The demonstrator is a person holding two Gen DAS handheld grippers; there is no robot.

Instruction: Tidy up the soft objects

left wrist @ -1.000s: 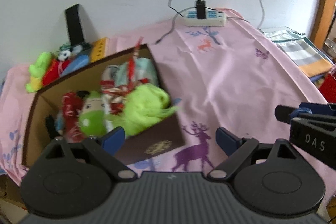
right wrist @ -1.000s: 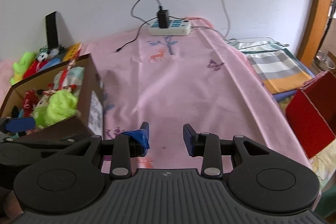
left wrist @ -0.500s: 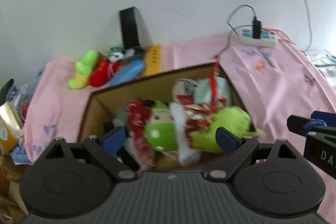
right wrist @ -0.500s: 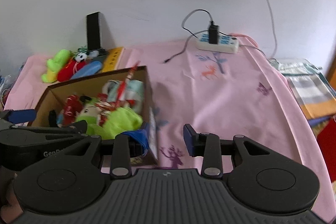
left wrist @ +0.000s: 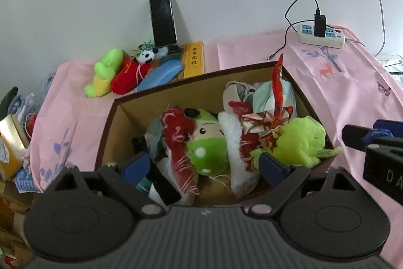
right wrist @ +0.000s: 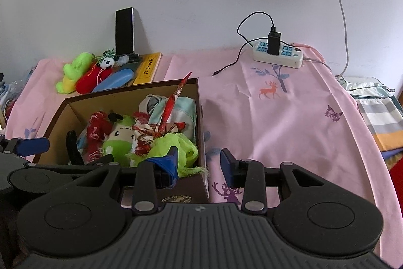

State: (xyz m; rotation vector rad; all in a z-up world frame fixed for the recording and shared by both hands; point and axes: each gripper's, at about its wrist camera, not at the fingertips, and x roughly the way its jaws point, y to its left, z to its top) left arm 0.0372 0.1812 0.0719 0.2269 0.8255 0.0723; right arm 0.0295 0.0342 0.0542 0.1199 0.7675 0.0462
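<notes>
Pink cloth [right wrist: 289,117] carries a box [left wrist: 110,132] already stuffed with soft toys, three plush toys [left wrist: 121,72] still behind it, while left gripper [left wrist: 204,165] and right gripper [right wrist: 199,163] hang open, empty.

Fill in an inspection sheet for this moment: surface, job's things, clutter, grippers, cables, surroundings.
Surface: pink printed cloth covers the table.
Job's things: open cardboard box packed with soft toys, a green plush in the middle; a lime toy, red toy and small panda lie outside behind it.
Clutter: phone leaning on the wall, yellow box, blue case.
Grippers: left gripper open above the box; right gripper open, empty, over the box's right wall.
Cables: power strip with black charger and loose lead.
Surroundings: white wall; folded striped fabric at right.
</notes>
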